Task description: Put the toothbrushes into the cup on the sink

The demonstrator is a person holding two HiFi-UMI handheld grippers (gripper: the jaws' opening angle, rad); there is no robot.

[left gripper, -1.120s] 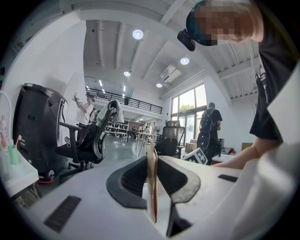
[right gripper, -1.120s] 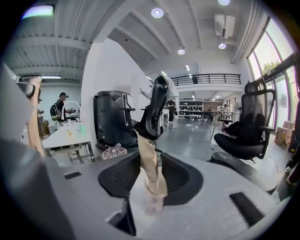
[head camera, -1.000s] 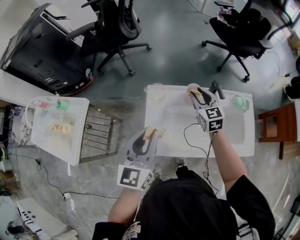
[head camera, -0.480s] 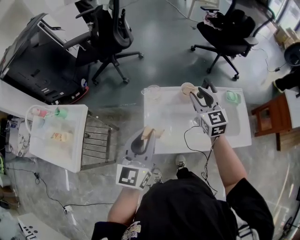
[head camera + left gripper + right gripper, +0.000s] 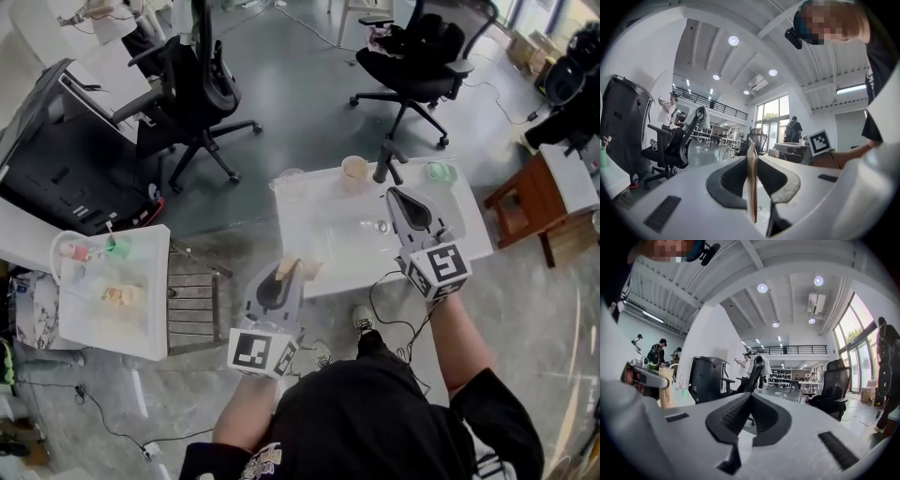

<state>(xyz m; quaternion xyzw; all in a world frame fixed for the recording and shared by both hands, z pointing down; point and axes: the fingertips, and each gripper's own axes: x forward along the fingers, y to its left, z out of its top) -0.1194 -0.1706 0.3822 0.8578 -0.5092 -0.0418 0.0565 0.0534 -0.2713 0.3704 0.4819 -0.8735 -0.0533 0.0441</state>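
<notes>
The white sink [image 5: 328, 253] stands in front of me, with a tan cup [image 5: 355, 172] at its back rim next to the dark faucet [image 5: 387, 159]. Whether anything is in the cup I cannot tell. My left gripper [image 5: 286, 268] hovers at the sink's near left corner, shut on a flat tan toothbrush pack [image 5: 306, 269]. In the left gripper view the pack [image 5: 751, 187] stands edge-on between the jaws of the left gripper [image 5: 751, 157]. My right gripper [image 5: 398, 197] is over the basin, short of the cup. In the right gripper view this gripper [image 5: 750, 397] is shut with nothing in it.
A clear glass [image 5: 291, 183] sits at the sink's back left and a green object [image 5: 439, 172] at its back right. Two black office chairs [image 5: 202, 84] [image 5: 412, 56] stand beyond. A white side table [image 5: 84, 323] and metal rack [image 5: 192, 286] are at left, a wooden stool [image 5: 530, 202] at right.
The right gripper has drawn back from the cup toward me, risen, and gone from open to shut. The left gripper has shifted slightly, still holding the pack. The head view has swung.
</notes>
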